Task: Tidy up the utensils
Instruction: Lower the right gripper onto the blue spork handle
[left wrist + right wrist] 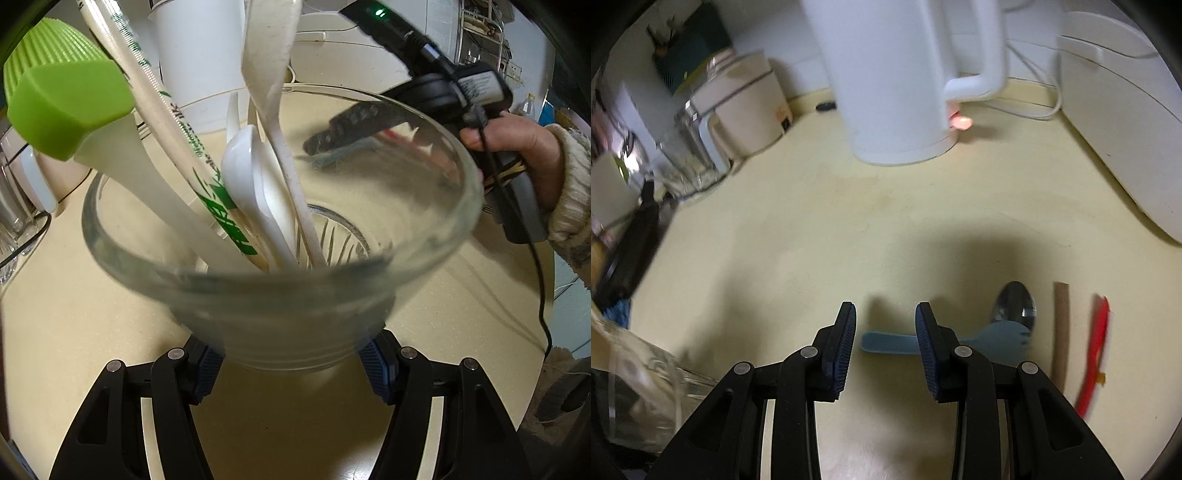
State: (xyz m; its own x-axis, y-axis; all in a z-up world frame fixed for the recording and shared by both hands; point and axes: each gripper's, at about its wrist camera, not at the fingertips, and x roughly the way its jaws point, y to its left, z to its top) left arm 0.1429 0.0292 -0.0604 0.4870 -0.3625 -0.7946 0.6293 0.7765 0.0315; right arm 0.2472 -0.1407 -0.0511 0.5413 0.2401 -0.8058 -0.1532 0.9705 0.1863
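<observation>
My left gripper (pixel 291 369) is shut on the base of a clear glass cup (pixel 369 295), both blue pads pressing its sides. Inside the cup stand a green silicone brush (pixel 66 103), wrapped chopsticks (pixel 173 129), a white spoon (pixel 247 166) and a white paddle (pixel 273 55). My right gripper (pixel 885 308) is open over the counter with nothing between its pads. A blue spork (pixel 886 341) lies flat just below it, partly hidden by the right finger. To its right lie a metal spoon (pixel 1015 304), a brown stick (pixel 1061 332) and a red utensil (pixel 1095 350).
A white kettle (pixel 886 74) stands at the back of the cream counter (pixel 812 221). A white cooker (pixel 1126 129) is at the right and a beige appliance (pixel 746 107) at the left. A person's hand (pixel 517 147) holds the right gripper (pixel 325 140) behind the cup.
</observation>
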